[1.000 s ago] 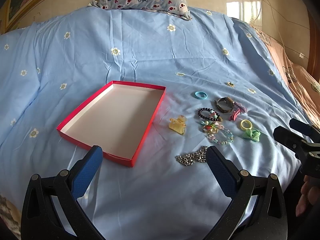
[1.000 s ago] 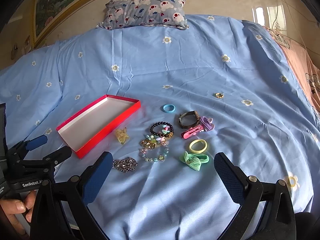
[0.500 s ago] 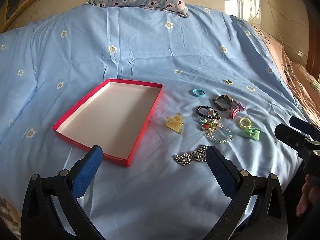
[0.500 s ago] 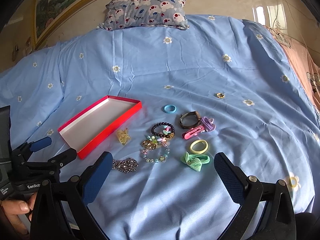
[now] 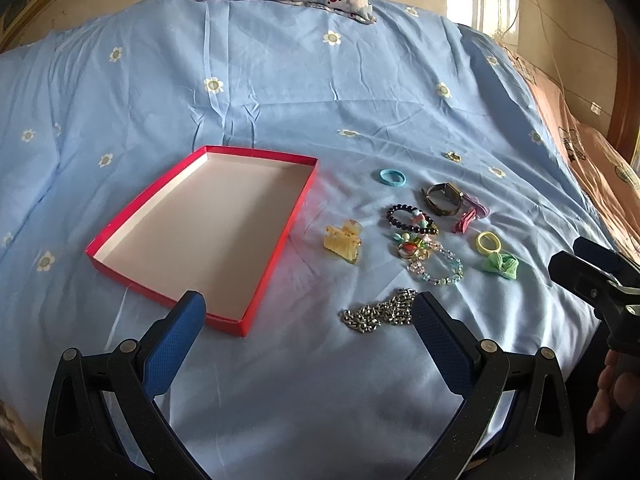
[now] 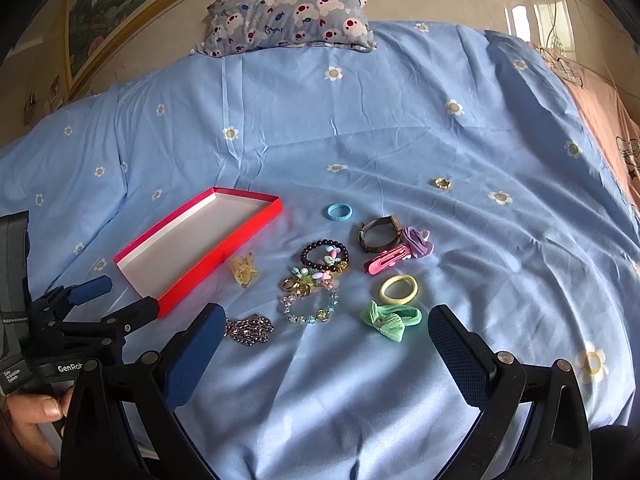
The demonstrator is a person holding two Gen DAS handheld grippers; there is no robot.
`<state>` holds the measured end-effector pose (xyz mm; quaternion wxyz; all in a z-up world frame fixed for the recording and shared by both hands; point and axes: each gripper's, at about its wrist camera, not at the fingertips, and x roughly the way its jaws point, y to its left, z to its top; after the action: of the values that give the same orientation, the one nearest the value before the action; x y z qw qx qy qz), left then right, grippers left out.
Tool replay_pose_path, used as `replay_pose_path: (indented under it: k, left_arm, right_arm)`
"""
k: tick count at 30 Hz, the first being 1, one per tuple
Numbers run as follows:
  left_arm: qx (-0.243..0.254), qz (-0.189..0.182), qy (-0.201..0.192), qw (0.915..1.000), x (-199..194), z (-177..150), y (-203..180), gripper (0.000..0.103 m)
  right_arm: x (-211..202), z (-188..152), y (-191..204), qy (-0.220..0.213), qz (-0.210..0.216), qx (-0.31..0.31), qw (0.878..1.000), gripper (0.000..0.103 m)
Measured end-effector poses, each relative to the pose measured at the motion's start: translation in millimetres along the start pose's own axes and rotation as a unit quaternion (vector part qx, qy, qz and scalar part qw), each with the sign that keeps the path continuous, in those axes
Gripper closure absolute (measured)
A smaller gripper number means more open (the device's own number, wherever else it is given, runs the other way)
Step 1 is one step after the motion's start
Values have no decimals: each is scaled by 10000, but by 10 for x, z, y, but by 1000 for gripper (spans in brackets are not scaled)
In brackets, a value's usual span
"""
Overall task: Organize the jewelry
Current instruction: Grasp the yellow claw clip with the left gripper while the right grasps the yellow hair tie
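Left gripper (image 5: 306, 312): jaws spread wide, holding nothing, hovering above the bed's (image 5: 280, 92) near edge. One fingertip sits over the near corner of the red tray (image 5: 276, 252), the other in front of one end of the silver chain (image 5: 378, 314); contact with either can't be confirmed.

Right gripper (image 6: 326, 320): jaws also wide apart, nothing held, hovering near the bed's front edge, with the green bow tie (image 6: 390, 320) and crystal bracelet (image 6: 310, 308) framed between the fingertips.

Jewelry is loose mid-bed, right of the tray: yellow claw clip (image 5: 343, 242) just beside the tray wall, then dark bead bracelet (image 5: 408, 218), watch (image 5: 442, 199), pink clip (image 6: 387, 261), yellow hair tie (image 6: 398, 289), blue hair tie (image 5: 392, 178). Small gold ring (image 6: 442, 183) lies apart, farther toward the pillow (image 6: 290, 14). Tray interior is bare.
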<state>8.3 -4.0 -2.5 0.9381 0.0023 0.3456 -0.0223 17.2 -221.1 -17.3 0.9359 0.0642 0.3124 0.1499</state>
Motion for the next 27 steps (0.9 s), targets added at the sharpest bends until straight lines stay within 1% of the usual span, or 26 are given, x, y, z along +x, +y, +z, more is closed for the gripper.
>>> replay_pose_path:
  k: [6,9,12,15,18,20,24,26,27]
  left_arm:
    - [-51,-228,145,9996,136,72,8,0]
    - [15,-286,205,9994,249,126,-26,5]
    - [69,-307,254,9992,371,192,-62,5]
    - [137,-318,326,9989,507,255,-89,8]
    - [173,-375,453,9981,653,312,-107,11]
    - [213,-393,518,9977,747,342,-116,11]
    - [249,-429,684,9964,941,396,-135,13]
    - [273,-446,766,9957,1037,414,-151,15]
    - [296,-441,808,9953,1092,422,-161,15]
  right_arm:
    - [81,34,-86,68,31,76,9999,2]
    - [139,73,-129,86,23,71,9999,2]
    - [221,110,-186,138,54,113,9998,3]
    - [311,140,-257,215,38,140,9997,6]
    - [415,183,-343,310,5,194,9993,13]
    - [489,211,-411,380,-5,267,9989,20]
    - [658,254,-539,549,-77,354,9978,27]
    - [743,265,-604,656,-86,420,9969,36]
    - [781,267,-633,703,-100,438,9965,37]
